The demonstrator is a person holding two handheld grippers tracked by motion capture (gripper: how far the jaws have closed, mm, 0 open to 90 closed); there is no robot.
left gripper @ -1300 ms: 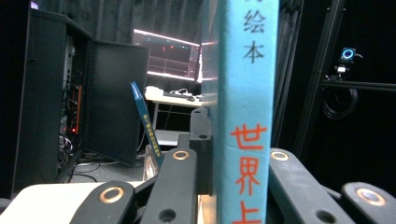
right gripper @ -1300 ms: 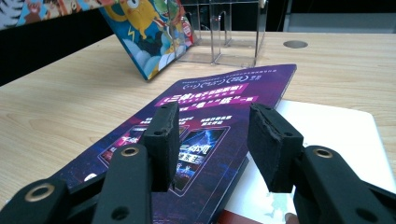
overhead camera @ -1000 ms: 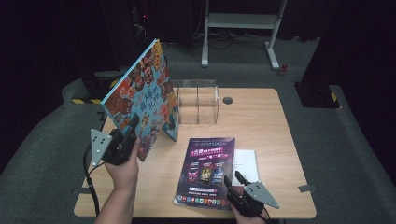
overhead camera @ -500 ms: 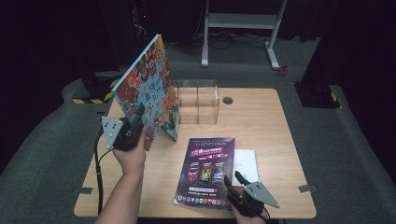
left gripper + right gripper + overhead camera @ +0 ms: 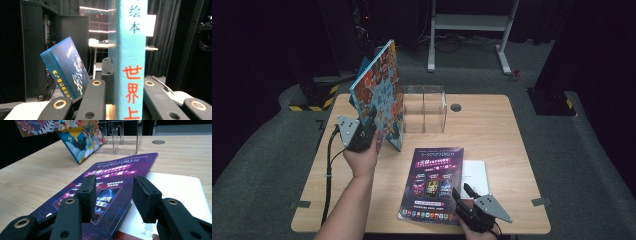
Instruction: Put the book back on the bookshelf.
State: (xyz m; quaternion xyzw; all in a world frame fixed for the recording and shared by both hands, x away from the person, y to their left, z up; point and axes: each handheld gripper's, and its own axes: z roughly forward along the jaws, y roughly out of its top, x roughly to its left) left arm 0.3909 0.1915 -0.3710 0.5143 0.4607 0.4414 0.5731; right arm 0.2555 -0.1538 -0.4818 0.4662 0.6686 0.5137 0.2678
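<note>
A colourful picture book (image 5: 381, 92) stands tilted on its lower corner at the left of the wooden table (image 5: 492, 125), beside a clear acrylic holder (image 5: 424, 107). My left gripper (image 5: 371, 116) is shut on its near edge. In the left gripper view the book's turquoise spine (image 5: 130, 62) with red characters rises between my jaws. My right gripper (image 5: 462, 192) rests low near the front edge, open, over a purple magazine (image 5: 434, 182) lying flat. In the right gripper view my right gripper (image 5: 113, 195) has nothing between its pads, and the magazine (image 5: 117, 172) lies below.
A white booklet (image 5: 476, 172) lies partly under the magazine's right side. A dark blue book (image 5: 66, 67) leans behind the picture book. A round cable hole (image 5: 456, 107) sits right of the holder. Dark racks and a white stand (image 5: 472, 25) are beyond the table.
My left hand has carried the picture book to the right, closer to the acrylic holder. The right gripper has stayed in place.
</note>
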